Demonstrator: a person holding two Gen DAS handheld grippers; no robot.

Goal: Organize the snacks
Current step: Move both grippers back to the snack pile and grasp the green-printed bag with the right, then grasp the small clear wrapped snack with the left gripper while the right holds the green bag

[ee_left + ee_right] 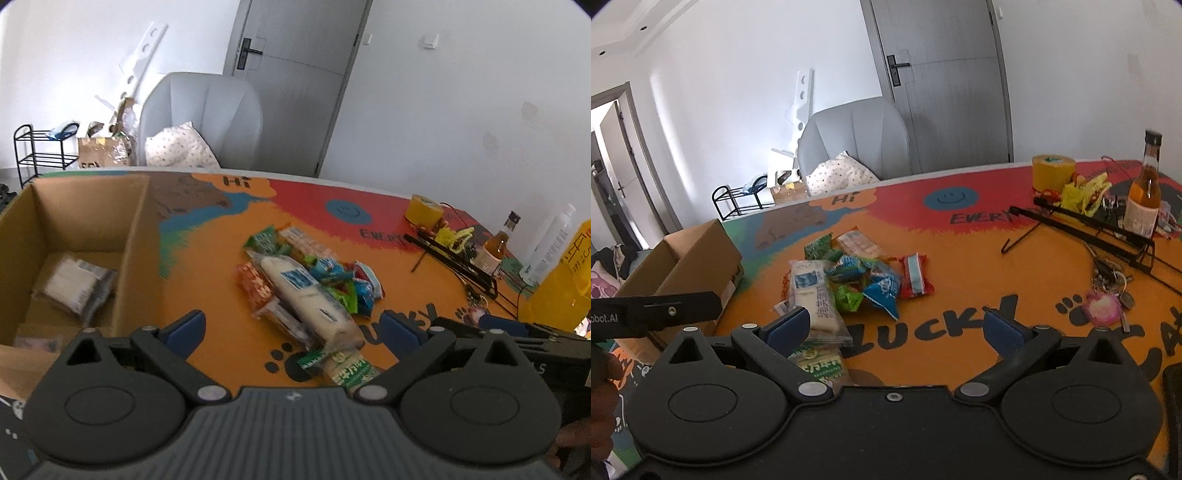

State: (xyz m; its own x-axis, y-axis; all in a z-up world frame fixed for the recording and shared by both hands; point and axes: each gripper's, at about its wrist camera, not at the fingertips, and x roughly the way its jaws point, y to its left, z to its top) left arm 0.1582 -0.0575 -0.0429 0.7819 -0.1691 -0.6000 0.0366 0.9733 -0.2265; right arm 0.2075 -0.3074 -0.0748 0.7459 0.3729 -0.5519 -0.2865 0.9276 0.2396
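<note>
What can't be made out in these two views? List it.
- Cardboard box contents: in the left wrist view the left tongs body covers the near floor; in the right wrist view the wall hides the inside.
- Bottom snacks in the snack pile: buried under upper packets.
- Packet print: blurred, too small.
- Yellow container: cut off by the frame edge.

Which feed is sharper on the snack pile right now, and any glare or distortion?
Left wrist: snack pile smeared by motion blur, labels unreadable. Right wrist: pile sharper, packets distinct. Both: fisheye bends the door; bright, washed-out walls, no glare on the snacks.
</note>
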